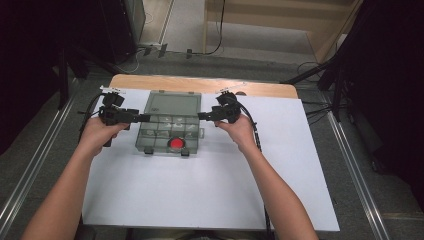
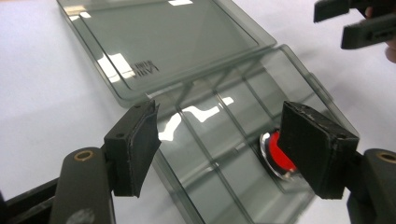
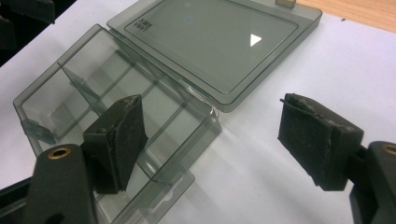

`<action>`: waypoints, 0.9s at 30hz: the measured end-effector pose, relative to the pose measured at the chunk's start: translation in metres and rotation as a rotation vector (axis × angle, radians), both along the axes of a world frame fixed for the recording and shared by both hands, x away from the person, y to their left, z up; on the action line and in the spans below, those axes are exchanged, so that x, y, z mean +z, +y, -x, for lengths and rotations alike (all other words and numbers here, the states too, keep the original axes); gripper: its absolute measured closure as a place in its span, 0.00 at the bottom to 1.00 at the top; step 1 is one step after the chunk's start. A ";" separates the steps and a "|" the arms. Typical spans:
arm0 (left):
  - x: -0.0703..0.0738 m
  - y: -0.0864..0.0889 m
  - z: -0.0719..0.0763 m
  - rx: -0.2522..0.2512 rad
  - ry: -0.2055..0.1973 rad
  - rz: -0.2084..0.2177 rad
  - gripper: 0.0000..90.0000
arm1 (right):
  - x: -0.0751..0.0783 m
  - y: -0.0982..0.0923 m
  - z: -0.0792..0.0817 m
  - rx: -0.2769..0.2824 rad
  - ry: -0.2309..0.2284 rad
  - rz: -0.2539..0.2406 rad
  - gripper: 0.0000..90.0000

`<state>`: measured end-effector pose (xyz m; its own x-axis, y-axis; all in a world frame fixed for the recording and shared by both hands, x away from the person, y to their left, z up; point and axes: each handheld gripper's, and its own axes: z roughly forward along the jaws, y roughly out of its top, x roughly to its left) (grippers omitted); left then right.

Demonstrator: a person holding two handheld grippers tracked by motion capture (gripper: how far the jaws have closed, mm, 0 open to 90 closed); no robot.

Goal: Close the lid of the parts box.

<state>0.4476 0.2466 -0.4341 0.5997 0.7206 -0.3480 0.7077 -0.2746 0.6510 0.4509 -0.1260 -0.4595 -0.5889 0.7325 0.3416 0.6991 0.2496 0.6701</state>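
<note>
Flanking open organiser box (image 1: pixel 170 129), both tongs

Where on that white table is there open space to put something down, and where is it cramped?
The white sheet lies bare between the compartment box and the near edge, and to the right of the right gripper. It is crowded around the box, flanked by the left gripper and the right one, its open lid lying behind.

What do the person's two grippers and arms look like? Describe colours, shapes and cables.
Both the left gripper and right gripper are black, each with two blocky jaws faced in worn dark pads and brass-coloured rivets. A black cable trails from each. The forearms are bare, with no sleeves.
</note>
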 end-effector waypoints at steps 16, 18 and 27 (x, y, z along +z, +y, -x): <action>-0.016 0.005 -0.034 0.074 0.018 -0.043 0.34 | -0.004 0.013 -0.017 -0.055 0.028 -0.035 0.31; -0.017 0.004 -0.037 0.081 0.017 -0.033 0.34 | -0.004 0.014 -0.019 -0.060 0.028 -0.035 0.31; -0.022 -0.001 -0.049 0.096 0.016 -0.057 0.34 | -0.007 0.018 -0.027 -0.089 0.053 -0.018 0.31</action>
<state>0.4970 0.2453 -0.4557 0.5219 0.7933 -0.3136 0.7424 -0.2414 0.6250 0.4778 -0.1084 -0.4666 -0.5025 0.7746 0.3839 0.7526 0.1733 0.6353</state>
